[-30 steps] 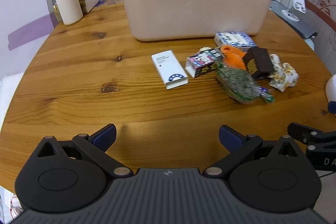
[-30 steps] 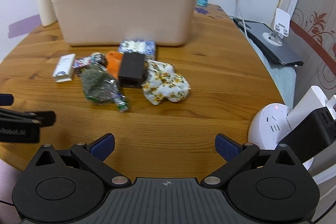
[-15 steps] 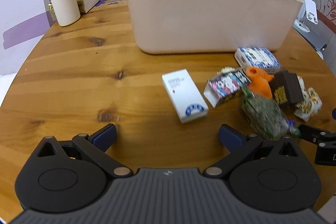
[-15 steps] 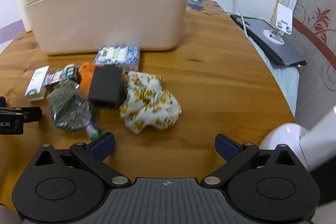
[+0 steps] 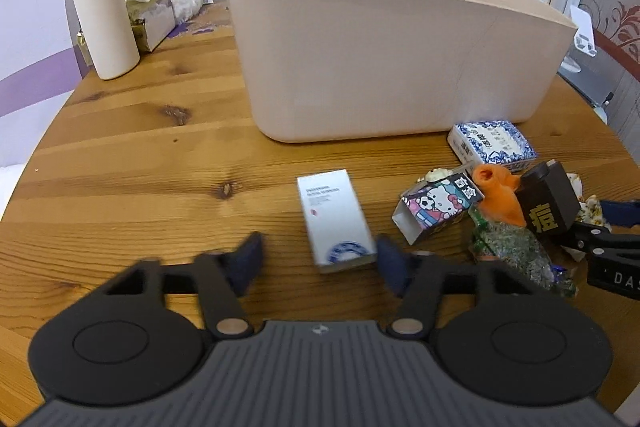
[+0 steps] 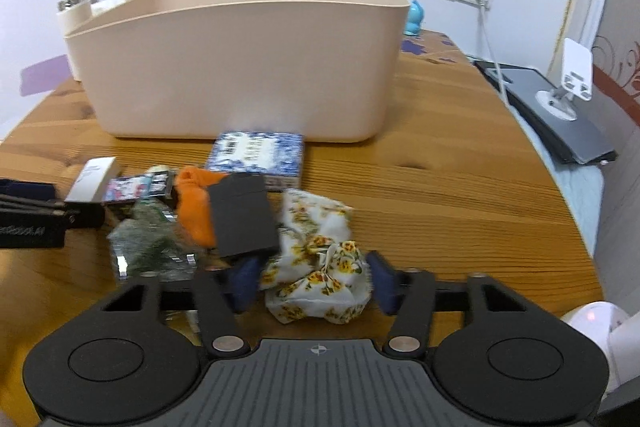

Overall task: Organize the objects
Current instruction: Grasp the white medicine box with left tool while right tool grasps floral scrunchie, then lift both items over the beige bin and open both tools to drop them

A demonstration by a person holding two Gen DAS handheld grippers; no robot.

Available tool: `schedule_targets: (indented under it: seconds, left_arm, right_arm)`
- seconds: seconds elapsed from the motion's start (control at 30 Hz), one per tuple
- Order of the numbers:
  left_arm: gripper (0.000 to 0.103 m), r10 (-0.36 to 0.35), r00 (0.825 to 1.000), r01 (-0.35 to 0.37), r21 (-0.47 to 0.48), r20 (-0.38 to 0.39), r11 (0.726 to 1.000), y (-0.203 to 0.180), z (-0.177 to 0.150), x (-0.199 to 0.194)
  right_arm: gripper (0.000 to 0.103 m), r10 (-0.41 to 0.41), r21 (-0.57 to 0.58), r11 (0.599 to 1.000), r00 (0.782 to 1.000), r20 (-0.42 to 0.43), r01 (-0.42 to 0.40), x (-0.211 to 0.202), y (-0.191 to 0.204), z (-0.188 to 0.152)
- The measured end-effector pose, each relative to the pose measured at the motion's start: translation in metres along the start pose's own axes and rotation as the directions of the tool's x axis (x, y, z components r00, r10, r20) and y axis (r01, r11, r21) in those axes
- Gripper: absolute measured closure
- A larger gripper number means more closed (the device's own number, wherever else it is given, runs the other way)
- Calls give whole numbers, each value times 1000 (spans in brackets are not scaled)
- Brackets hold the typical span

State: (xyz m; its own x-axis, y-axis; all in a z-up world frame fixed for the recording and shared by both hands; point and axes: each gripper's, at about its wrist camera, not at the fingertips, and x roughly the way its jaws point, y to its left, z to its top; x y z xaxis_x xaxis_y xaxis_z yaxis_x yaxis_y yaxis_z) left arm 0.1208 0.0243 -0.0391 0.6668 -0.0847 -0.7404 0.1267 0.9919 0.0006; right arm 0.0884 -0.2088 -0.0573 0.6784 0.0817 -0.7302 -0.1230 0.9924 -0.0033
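**Both grippers lining up on their own item at once**

The white box [image 5: 335,220] is lying flat on the worktop [image 5: 140,155] in front of the beige bin [image 5: 384,67], its long axis running away from the left gripper [image 5: 318,259], pretty much in line with the fingers. Its near end is sitting between the spread jaws, closer to the right pad, so the left side is clearly the one going for it.

The floral cloth [image 6: 316,267] is lying bunched up at the right edge of the pile, and the right gripper [image 6: 308,281] is straddling it with jaws apart, nothing clamped yet as far as I can tell. The black box [image 6: 242,215] is lying just beside the left pad.

Compared with a second ago, both grippers are sitting much closer in and their jaws are looking narrower. Nothing in the pile is looking disturbed.
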Motion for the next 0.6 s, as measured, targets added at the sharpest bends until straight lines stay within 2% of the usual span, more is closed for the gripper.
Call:
schedule_targets:
  seconds: [0.03,0.1,0.2,0.37,0.6]
  left_arm:
    - [63,-6,1000,6,3,4,1000,1,0,-1]
    - [70,-24,1000,24,8,4,1000,2,-1,-3]
    - [71,-34,999,34,24,10,999,0,-1,-3]
    - [71,-61,998,61,15,18,998,4,-6,-15]
    - [71,-79,987,74,43,140,996,7,5,-64]
  right_arm:
    - [66,0,-6,1000,1000,2,0,-1,3,-1]
    - [76,-9,-20,1000,1000,7,9,-3,7,-3]
    - [86,-23,-18,1000,1000,6,23,-6,9,-6]
    - [89,-50,10,999,998,23,50,-22,6,-10]
    - [89,-95,33,995,987,126,92,-63,-3,3]
